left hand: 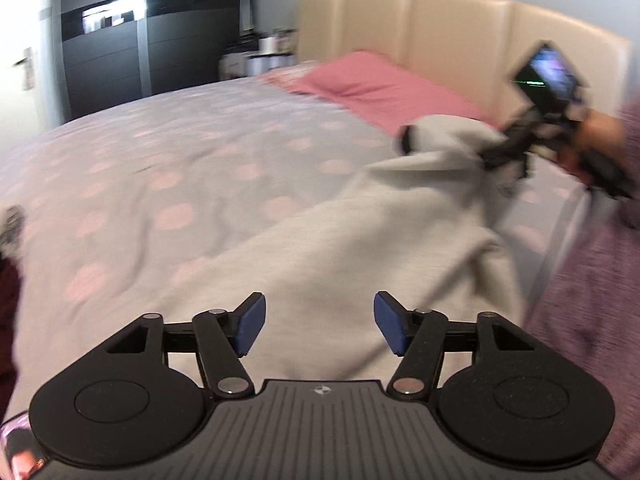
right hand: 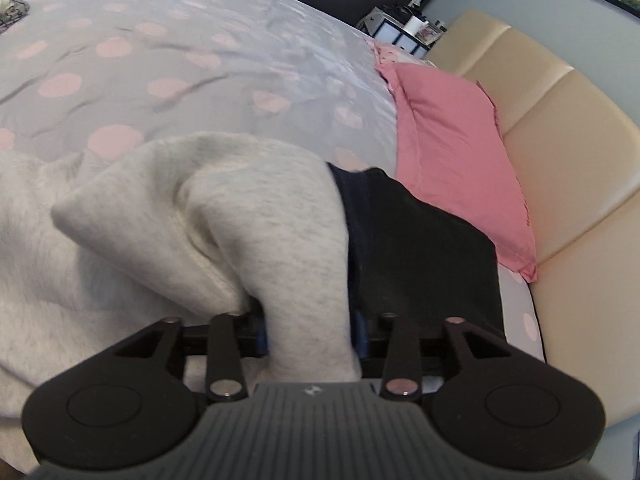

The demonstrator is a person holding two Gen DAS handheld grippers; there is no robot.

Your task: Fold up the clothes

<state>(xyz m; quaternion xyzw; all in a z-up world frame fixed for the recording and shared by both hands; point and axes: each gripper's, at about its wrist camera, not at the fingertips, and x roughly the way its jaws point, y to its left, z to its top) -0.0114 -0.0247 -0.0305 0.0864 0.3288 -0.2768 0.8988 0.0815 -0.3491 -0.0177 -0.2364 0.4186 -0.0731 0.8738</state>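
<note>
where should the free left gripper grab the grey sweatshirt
Take the near loose edge of the grey sweatshirt, coming from above. It lies flat there, while the right gripper already has the bunched sleeve end. The left gripper hangs open over it.

The grey sweatshirt (right hand: 132, 216) is matt, flecked fleece cloth with a dark ribbed cuff (right hand: 416, 240). The bedspread (right hand: 168, 52) at 11 o'clock is smooth, faintly sheeny cloth (creased), the pink pillow (right hand: 452, 152) matt cotton-like fabric, the cream headboard (right hand: 560, 168) at 3 o'clock glossy, leather-like padding.

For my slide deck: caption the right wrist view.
Right claw shut on grey sweatshirt above polka-dot duvet.
</note>
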